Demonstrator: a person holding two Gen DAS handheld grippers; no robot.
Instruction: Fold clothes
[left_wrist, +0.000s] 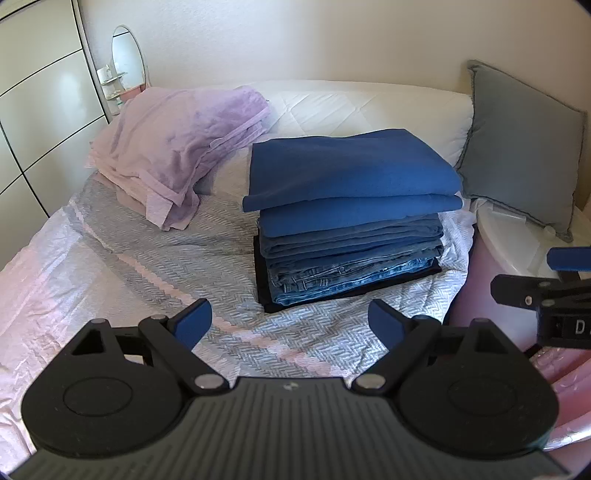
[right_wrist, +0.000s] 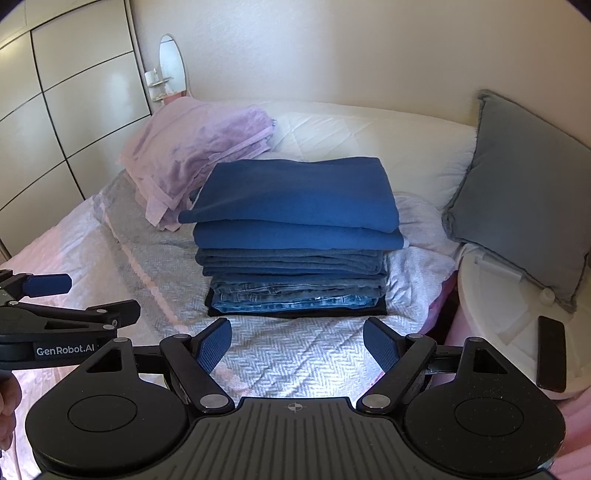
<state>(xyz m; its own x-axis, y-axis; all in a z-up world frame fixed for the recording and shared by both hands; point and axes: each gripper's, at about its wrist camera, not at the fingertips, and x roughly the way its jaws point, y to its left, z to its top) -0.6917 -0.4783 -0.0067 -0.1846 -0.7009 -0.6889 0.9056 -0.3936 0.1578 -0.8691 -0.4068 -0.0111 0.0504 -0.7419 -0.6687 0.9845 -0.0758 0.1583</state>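
A neat stack of folded clothes (left_wrist: 351, 221) (right_wrist: 295, 240) sits on the bed, blue fabric on top, denim jeans below, a black piece at the bottom. A crumpled lilac garment (left_wrist: 177, 147) (right_wrist: 195, 155) lies behind it to the left. My left gripper (left_wrist: 290, 323) hovers open over the bedspread in front of the stack, nothing between its fingers. My right gripper (right_wrist: 297, 345) is likewise open and empty just short of the stack. Each gripper shows at the edge of the other's view: the right gripper (left_wrist: 554, 288), the left gripper (right_wrist: 62, 306).
The bed carries a grey-and-white herringbone bedspread (left_wrist: 184, 258) (right_wrist: 295, 354). A grey cushion (left_wrist: 517, 147) (right_wrist: 524, 206) leans at the right above a white lidded bin (right_wrist: 509, 325). Wardrobe doors (left_wrist: 44, 110) stand at the left, an oval mirror (right_wrist: 171, 66) behind.
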